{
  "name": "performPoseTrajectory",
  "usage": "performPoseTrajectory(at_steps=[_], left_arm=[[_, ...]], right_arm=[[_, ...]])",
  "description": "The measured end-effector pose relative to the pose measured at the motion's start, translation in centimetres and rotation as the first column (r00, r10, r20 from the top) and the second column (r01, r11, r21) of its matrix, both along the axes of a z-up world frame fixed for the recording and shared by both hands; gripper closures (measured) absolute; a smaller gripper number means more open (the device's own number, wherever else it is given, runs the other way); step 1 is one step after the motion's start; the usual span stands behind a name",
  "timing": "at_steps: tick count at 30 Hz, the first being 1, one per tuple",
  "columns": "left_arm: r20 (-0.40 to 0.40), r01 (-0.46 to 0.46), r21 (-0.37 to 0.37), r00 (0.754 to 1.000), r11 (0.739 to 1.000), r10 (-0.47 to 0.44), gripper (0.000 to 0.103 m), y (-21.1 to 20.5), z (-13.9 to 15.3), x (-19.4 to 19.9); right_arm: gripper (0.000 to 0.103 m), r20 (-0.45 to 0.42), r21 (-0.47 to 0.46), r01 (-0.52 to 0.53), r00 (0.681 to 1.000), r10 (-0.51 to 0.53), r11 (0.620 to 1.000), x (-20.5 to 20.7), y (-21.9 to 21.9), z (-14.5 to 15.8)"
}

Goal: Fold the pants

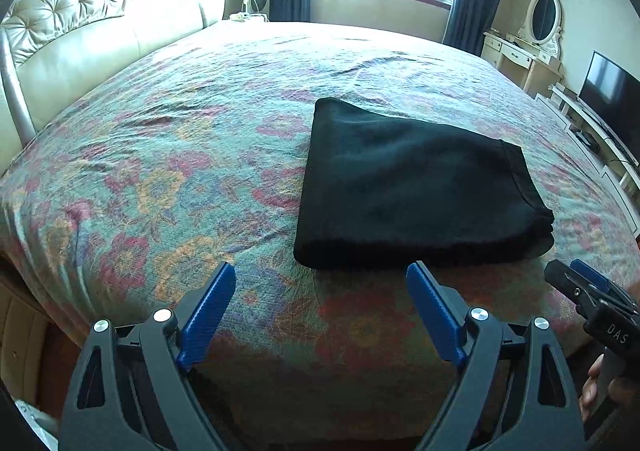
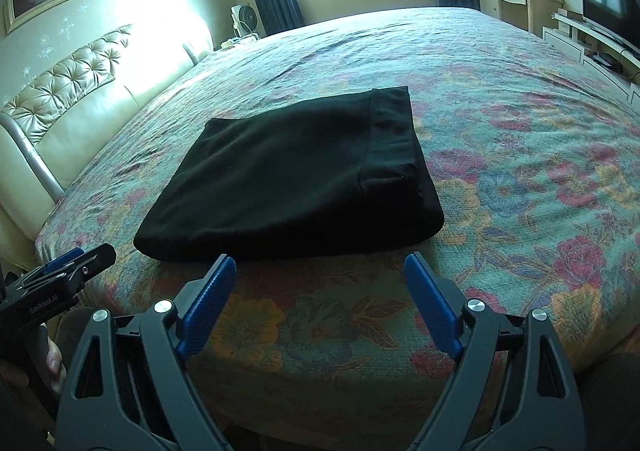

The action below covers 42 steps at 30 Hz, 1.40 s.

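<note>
- Floral bedspread across the bed, window at 12 o'clock.
- Black pants folded flat, near the front edge.
- Left claw released, empty, short of the pants.
- Right claw likewise spread, empty.

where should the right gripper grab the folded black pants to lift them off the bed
Grip the near folded edge of the black pants, coming in low from the bed's near side. That edge is thick and rounded, and it lies just ahead of the open right gripper, so one of the fingers could probably slide under while the other closes on top. The far waistband side looks flatter.
</note>
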<state>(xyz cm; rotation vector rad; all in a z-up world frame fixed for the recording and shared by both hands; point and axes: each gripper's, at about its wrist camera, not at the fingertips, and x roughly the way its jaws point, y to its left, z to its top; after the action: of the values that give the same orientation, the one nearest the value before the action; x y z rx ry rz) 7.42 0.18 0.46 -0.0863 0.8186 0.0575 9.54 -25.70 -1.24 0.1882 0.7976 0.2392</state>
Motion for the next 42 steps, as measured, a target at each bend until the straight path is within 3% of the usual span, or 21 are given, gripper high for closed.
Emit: performPoseTrajectory(at_steps=[23, 42], left_arm=[[0.027, 0.005, 0.068, 1.0, 0.998, -0.007, 0.017, -1.3, 0.6, -0.1], [0.018, 0.004, 0.058, 1.0, 0.998, -0.005, 0.017, -1.4, 0.5, 0.0]], right_arm=[[0.017, -0.012, -0.005, -0.008, 1.0, 0.008, 1.0, -0.2, 0.5, -0.3], [0.017, -0.014, -0.005, -0.009, 1.0, 0.009, 1.0, -0.2, 0.6, -0.3]])
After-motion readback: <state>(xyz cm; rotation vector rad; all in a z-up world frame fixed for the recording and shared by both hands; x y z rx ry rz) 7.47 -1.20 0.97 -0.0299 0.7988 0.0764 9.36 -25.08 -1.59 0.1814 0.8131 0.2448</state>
